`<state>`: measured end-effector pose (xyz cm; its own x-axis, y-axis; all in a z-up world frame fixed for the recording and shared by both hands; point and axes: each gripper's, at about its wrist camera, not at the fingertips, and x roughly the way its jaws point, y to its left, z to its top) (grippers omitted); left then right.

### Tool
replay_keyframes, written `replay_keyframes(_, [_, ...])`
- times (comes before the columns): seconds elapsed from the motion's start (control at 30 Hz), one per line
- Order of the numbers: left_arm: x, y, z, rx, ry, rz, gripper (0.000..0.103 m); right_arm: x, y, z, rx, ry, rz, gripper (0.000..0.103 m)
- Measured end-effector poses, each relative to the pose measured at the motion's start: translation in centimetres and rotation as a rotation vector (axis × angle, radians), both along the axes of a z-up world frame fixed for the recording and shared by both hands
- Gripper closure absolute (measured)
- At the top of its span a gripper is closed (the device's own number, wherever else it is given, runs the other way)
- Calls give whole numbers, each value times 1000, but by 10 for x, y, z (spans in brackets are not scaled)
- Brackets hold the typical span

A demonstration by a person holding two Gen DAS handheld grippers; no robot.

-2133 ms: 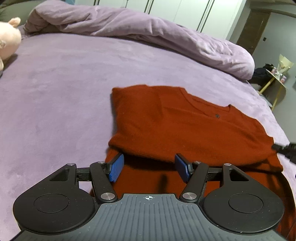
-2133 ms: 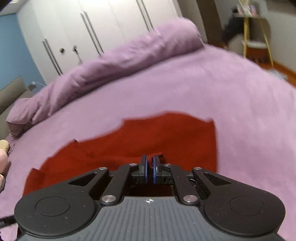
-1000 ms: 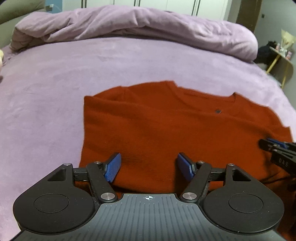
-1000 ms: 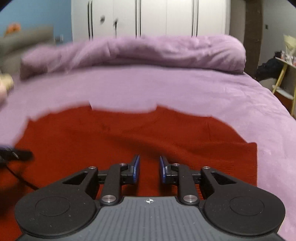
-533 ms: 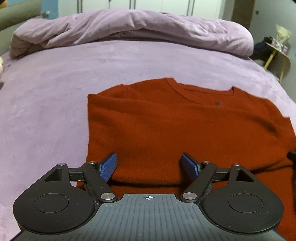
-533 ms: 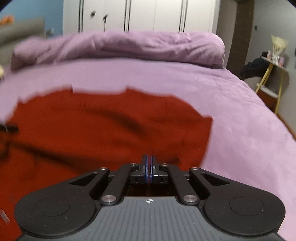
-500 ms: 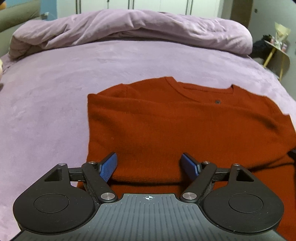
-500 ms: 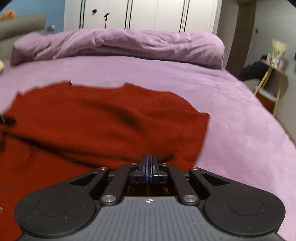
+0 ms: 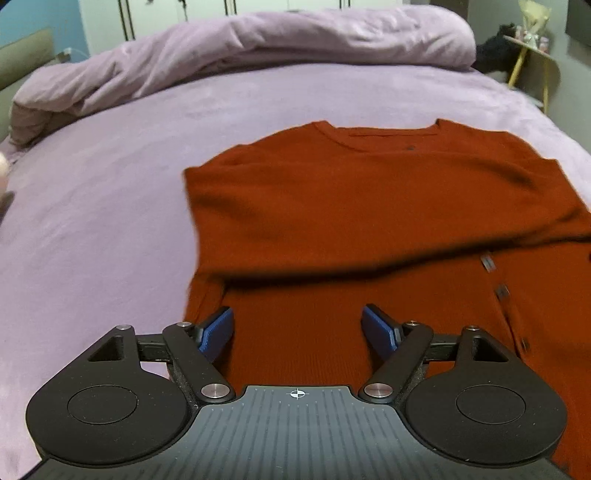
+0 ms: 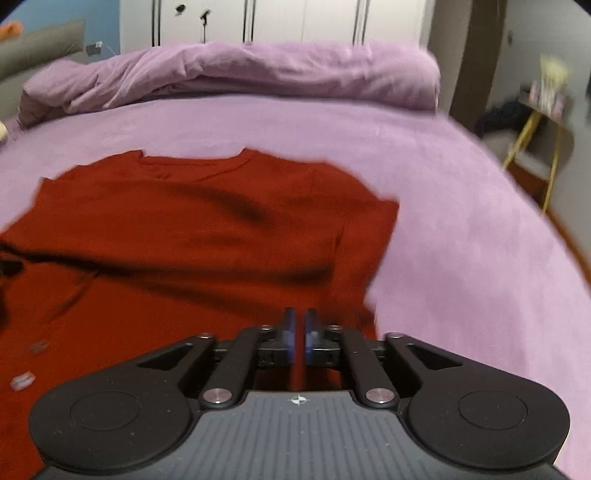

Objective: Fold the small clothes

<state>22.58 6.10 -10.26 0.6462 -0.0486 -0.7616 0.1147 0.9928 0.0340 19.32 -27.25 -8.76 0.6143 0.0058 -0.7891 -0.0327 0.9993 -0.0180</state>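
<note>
A rust-red knit top [image 9: 369,206] lies on the purple bed, neckline at the far side, its sleeves folded across the body. My left gripper [image 9: 297,330] is open over the near left hem, holding nothing. In the right wrist view the same top [image 10: 192,236] fills the left and middle. My right gripper [image 10: 300,338] hovers over its near right edge with the blue pads almost together, a thin gap between them. The image is blurred, and I cannot tell whether any cloth is pinched.
A rumpled purple duvet [image 9: 258,48] lies along the far side of the bed [image 9: 92,206]. White wardrobes [image 10: 277,22] stand behind it. A yellow-legged side table [image 10: 539,122] stands off the bed's right edge.
The right gripper's pads, pressed together half a second ago, now show a thin gap. The left gripper has drawn back slightly toward the hem and stays open.
</note>
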Motion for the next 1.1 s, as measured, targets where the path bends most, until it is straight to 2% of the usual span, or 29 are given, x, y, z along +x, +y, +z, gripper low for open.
replay_keyframes(0.07, [-32,15,7,-45,6,-3,21,-41,-12,9,69,8,-15,85])
replay_keyframes(0.1, [-50,23,10,-69,17,1,21,-61,-18,13,91,16,-34,81])
replay_keyframes(0.2, [-105,49,13,-122,51,28,21,-130,-41,19,98,38,-112,76])
replay_keyframes(0.3, [-147,65,7,-143,114,57,21,-177,-59,27,161,40,-147,73])
replay_keyframes(0.33, [-157,68,5,-135,129,73,21,-184,-60,28,146,74,-169,60])
replay_keyframes(0.37, [-165,70,3,-130,142,84,21,-188,-61,28,141,93,-179,58])
replay_keyframes(0.47, [-177,79,0,-160,153,131,22,-194,-68,27,227,127,-178,58])
replay_keyframes(0.53, [-178,82,-2,-215,170,144,26,-190,-69,26,311,135,-178,58])
replay_keyframes(0.6, [-174,85,-5,-272,203,153,31,-185,-67,24,340,134,-175,59])
replay_keyframes(0.67, [-170,86,-6,-320,222,152,31,-181,-66,17,357,157,-189,66])
replay_keyframes(0.7, [-170,86,-8,-328,227,153,34,-180,-67,13,375,174,-200,73])
replay_keyframes(0.73, [-168,87,-8,-326,234,160,44,-179,-69,9,391,189,-211,79])
replay_keyframes(0.77, [-166,89,-8,-320,241,167,50,-178,-71,6,413,197,-224,82])
replay_keyframes(0.87, [-164,93,-9,-366,271,135,76,-183,-77,0,487,205,-251,97])
replay_keyframes(0.9, [-163,94,-9,-384,284,123,92,-183,-80,0,527,207,-256,98])
replay_keyframes(1.0, [-158,98,1,-466,283,95,94,-180,-90,4,678,184,-253,99])
replay_keyframes(1.1, [-143,105,28,-568,191,96,95,-163,-95,20,787,115,-240,99])
